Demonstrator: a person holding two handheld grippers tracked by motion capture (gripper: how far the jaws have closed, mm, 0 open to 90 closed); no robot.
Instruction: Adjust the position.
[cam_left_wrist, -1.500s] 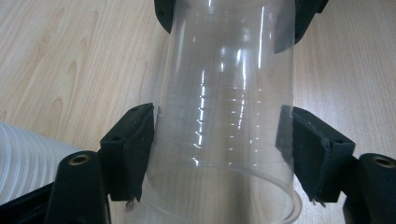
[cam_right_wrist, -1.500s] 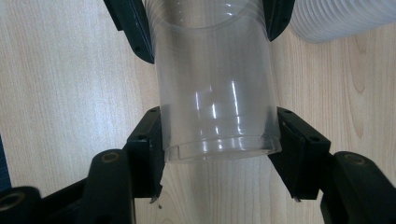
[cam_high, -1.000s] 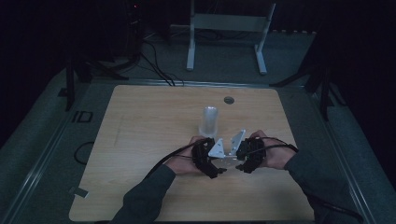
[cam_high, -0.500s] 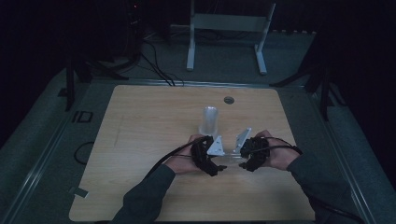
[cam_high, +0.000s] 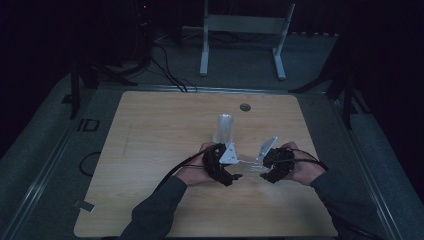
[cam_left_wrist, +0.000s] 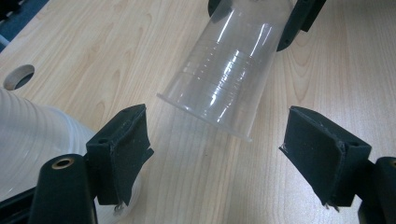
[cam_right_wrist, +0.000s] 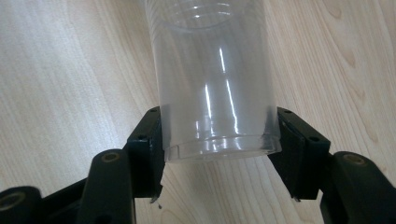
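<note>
A clear plastic cup (cam_right_wrist: 212, 79) lies on its side just above the wooden table (cam_high: 150, 150), and my right gripper (cam_right_wrist: 219, 140) is shut on its base end. In the left gripper view the cup's open rim (cam_left_wrist: 205, 116) points at my left gripper (cam_left_wrist: 222, 140), which is open and stands a little short of the rim without touching it. In the high view the cup (cam_high: 248, 166) spans the gap between the left gripper (cam_high: 234, 176) and the right gripper (cam_high: 266, 172) near the table's middle front. An upright stack of clear cups (cam_high: 223, 129) stands just behind the hands.
A round cable hole (cam_high: 245, 107) is in the table's far middle; in the left gripper view the hole (cam_left_wrist: 18, 77) lies past the cup stack (cam_left_wrist: 23, 144), which sits close to the left jaw. A white metal stand (cam_high: 242, 30) is on the floor beyond the table.
My right gripper has drifted a little to the right with the cup in it, widening the gap to the left gripper. The left hand has barely moved.
</note>
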